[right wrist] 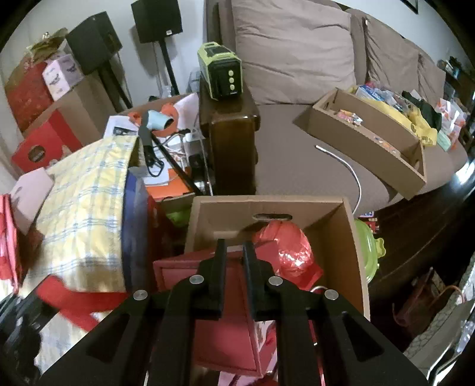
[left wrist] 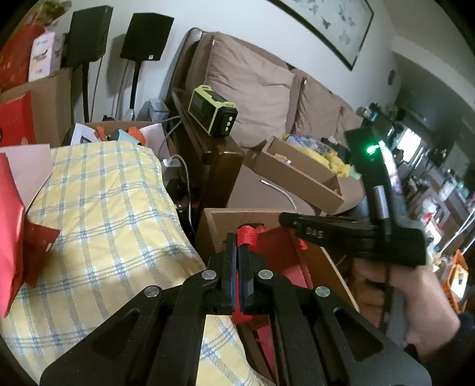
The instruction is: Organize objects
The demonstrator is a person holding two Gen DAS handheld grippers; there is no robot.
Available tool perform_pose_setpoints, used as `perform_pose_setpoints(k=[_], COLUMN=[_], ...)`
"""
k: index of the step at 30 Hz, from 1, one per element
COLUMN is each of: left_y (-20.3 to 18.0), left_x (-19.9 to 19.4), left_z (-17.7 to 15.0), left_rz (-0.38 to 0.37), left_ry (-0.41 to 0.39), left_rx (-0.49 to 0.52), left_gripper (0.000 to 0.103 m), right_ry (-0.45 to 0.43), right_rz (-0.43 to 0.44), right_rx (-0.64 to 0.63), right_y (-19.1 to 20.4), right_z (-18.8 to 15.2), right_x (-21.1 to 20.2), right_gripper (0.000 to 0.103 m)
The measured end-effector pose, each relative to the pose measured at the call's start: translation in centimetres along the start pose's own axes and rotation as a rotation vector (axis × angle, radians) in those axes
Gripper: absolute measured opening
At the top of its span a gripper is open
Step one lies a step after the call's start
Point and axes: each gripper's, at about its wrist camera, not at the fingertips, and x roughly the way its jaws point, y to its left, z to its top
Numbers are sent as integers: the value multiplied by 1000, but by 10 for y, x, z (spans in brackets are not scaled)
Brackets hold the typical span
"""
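The near cardboard box point(right wrist: 341, 237) stands open at the top, its far wall with a slot handle, its right wall running toward the camera. Inside lie a red tray point(right wrist: 207, 297) near and a red plastic bag point(right wrist: 285, 246) far right; bare cardboard floor shows only along the far wall. Left of the box a yellow checked pillow point(right wrist: 86, 202) presses close, leaving a narrow dark gap. Right of it a green lidded pot point(right wrist: 368, 246) sits just beside the wall, then open dark floor.

The right gripper point(right wrist: 234, 246) hangs over the tray, jaws narrowly apart with nothing between them. The left gripper point(left wrist: 237, 252) has its jaws pressed together with a thin strip of red between them; a red woven handle point(left wrist: 248, 234) shows just past the tips, and whether the strip belongs to it cannot be told. A hand point(left wrist: 394, 291) holds the right gripper's grip at right.

Two black speakers point(right wrist: 157, 17) stand on poles by the far wall. A second, shallow cardboard tray point(right wrist: 371, 139) of oddments lies on the brown sofa point(right wrist: 291, 154), which shows three back cushions. One green-and-black power unit point(right wrist: 221, 71) sits on the wooden armrest point(right wrist: 231, 139). The room is crowded.
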Motion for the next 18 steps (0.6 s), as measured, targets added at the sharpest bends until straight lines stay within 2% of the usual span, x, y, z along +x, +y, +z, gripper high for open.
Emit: perform_pose_setpoints(k=[4, 7, 14, 18], left_y=[6, 6, 5, 2], left_x=[-4, -3, -6, -15], left_z=[-6, -13, -21, -22], left_rz=[-14, -22, -55, -59], left_ry=[11, 26, 46, 34], left_rx=[2, 20, 14, 40], left_gripper=[1, 1, 1, 1], right_ry=[44, 35, 90, 99], right_rz=[-10, -29, -48, -135], right_rx=[14, -10, 6, 11], right_y=[-1, 0, -9, -22], right_z=[-10, -25, -51, -87], right_x=[6, 9, 3, -5], right_gripper=[21, 29, 28, 27])
